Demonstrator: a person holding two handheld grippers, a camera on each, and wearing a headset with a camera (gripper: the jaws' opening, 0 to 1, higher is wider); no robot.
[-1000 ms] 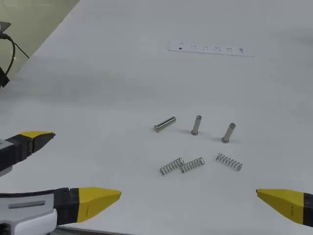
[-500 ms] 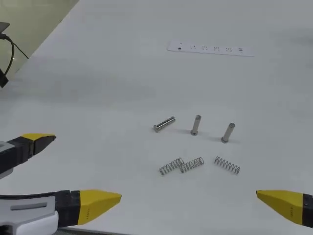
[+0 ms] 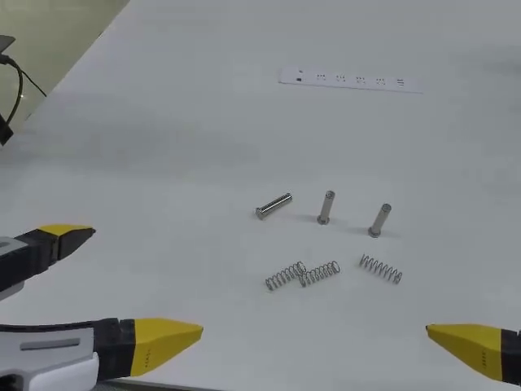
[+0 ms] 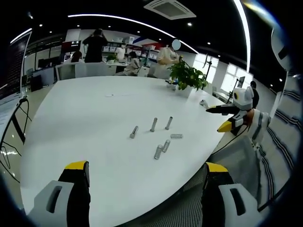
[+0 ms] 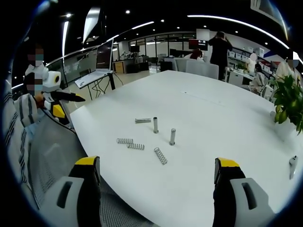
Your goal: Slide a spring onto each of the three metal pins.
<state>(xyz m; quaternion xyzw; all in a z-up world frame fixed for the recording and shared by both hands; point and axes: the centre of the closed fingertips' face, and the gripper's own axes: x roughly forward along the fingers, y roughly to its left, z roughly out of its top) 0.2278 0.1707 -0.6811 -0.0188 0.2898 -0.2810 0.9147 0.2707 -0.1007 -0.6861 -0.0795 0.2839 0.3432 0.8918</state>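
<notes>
At the lower left of the head view the left gripper (image 3: pixel 142 281) reaches in low over the near edge of the white table (image 3: pixel 163 122). It is turned on its side with its yellow-tipped jaws pointing right, spread wide and holding nothing. In its own view the same two jaws rise far apart at the bottom, aimed across the table at the parts. Past the middle of the table, well apart from either gripper, are the three metal pins. The left pin (image 3: pixel 274 205) lies flat on its side, the middle pin (image 3: pixel 326 208) stands on end just right of it, and the right pin (image 3: pixel 380 220) also stands on end a little further right. Nearer the person, in a loose row in front of the pins, lie the three springs, none of them on a pin. The left spring (image 3: pixel 285 276) and the middle spring (image 3: pixel 320 274) meet, or nearly meet, end to end, and the right spring (image 3: pixel 381 270) lies apart from them. A white power strip (image 3: pixel 350 80) lies toward the far side. At the lower right of the head view one yellow tip of the right gripper (image 5: pixel 157 166) pokes in, pointing left. Its own view shows both jaws wide apart and empty, facing the pins and springs.
</notes>
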